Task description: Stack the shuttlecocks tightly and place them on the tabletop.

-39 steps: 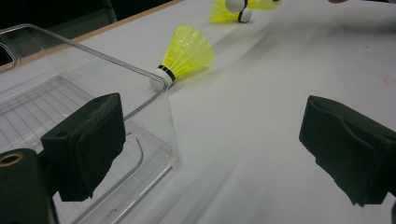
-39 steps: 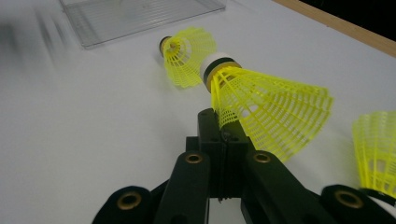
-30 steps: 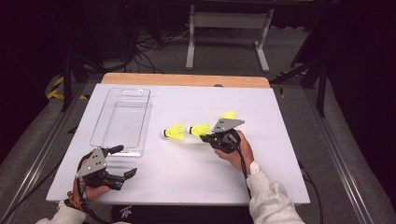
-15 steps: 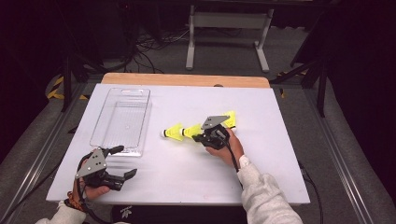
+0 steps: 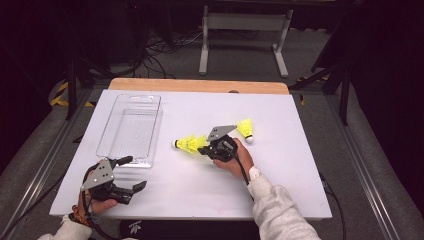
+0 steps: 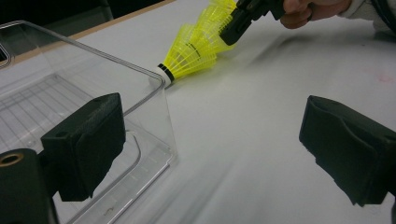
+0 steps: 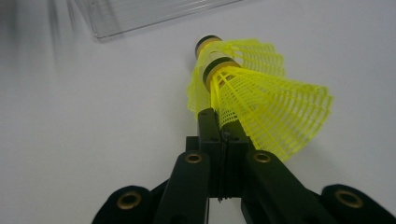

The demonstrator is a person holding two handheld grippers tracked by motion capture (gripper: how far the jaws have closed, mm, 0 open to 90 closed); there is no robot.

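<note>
Right tongs (image 7: 219, 121) clamp a yellow shuttlecock (image 7: 261, 107), nesting it into another (image 7: 208, 46). Left tongs (image 5: 131, 173) idle apart (seven o'clock); tray (image 5: 150, 100) empty, third shuttlecock (image 5: 245, 128) left.

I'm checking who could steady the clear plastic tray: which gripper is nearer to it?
Left. The left gripper sits open just off the near corner of the clear tray. The right gripper is farther off to its side, shut on a yellow shuttlecock.

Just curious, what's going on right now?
Right tool shut on yellow shuttlecock, nesting it into another. Left tool open, idle. Clear tray nearby.
</note>
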